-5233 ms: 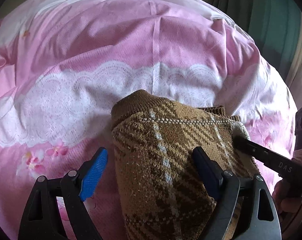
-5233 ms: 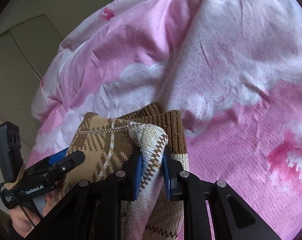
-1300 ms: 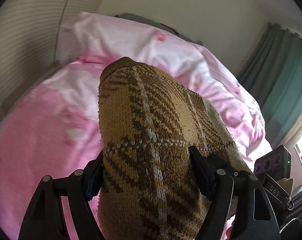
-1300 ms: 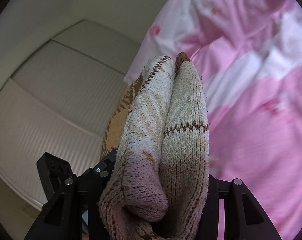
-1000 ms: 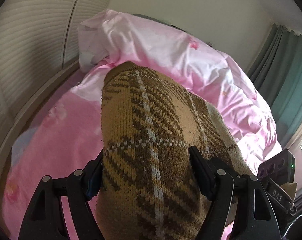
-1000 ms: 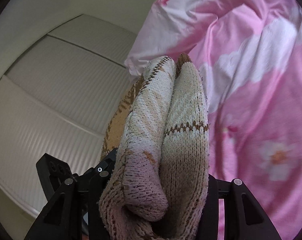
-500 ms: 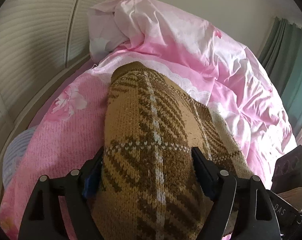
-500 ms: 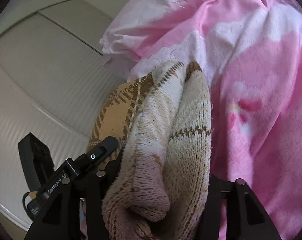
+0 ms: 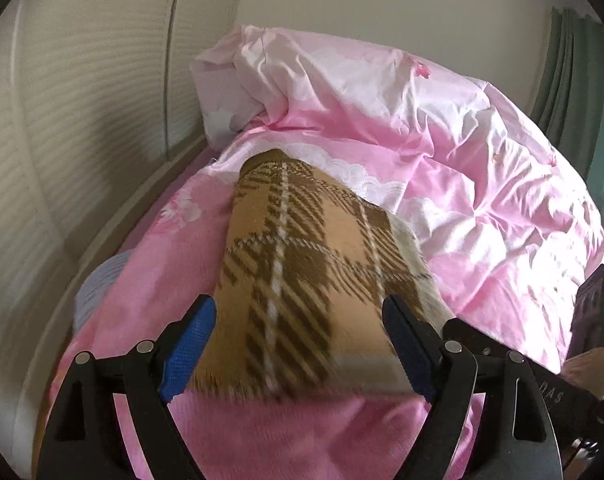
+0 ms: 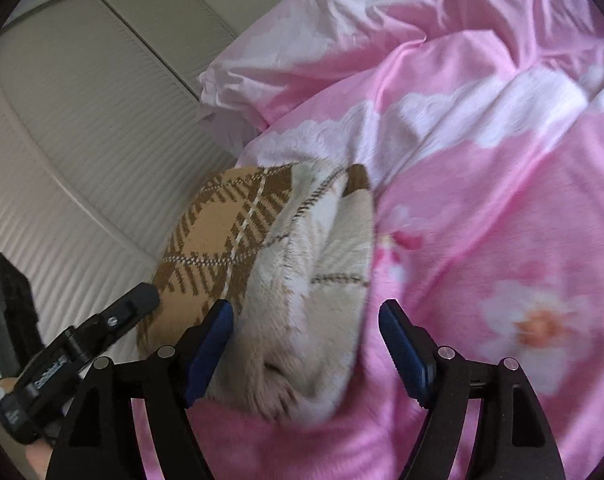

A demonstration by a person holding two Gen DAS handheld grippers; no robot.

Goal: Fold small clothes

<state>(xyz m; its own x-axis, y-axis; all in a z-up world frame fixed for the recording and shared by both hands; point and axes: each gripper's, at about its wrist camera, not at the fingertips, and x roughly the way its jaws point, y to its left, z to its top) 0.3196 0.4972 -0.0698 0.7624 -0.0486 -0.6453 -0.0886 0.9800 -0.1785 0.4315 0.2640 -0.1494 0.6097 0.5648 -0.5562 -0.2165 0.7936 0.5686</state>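
With both grippers, left [image 9: 297, 340] and right [image 10: 306, 344], spread wide and empty around the folded sweater [image 9: 302, 264], placing looks done; withdrawal follows.

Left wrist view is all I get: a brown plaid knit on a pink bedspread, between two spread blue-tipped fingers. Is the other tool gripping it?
Observer: No. The right gripper is open, and the sweater lies loose between its spread jaws.
Visitor: Is the sweater brown plaid all over?
Observer: Not on that side. The edge nearest the right gripper is cream, doubled over in thick layers.
Visitor: Anything lying next to it there?
Observer: Only the duvet, with a large pink and white flower print to the right of the sweater.
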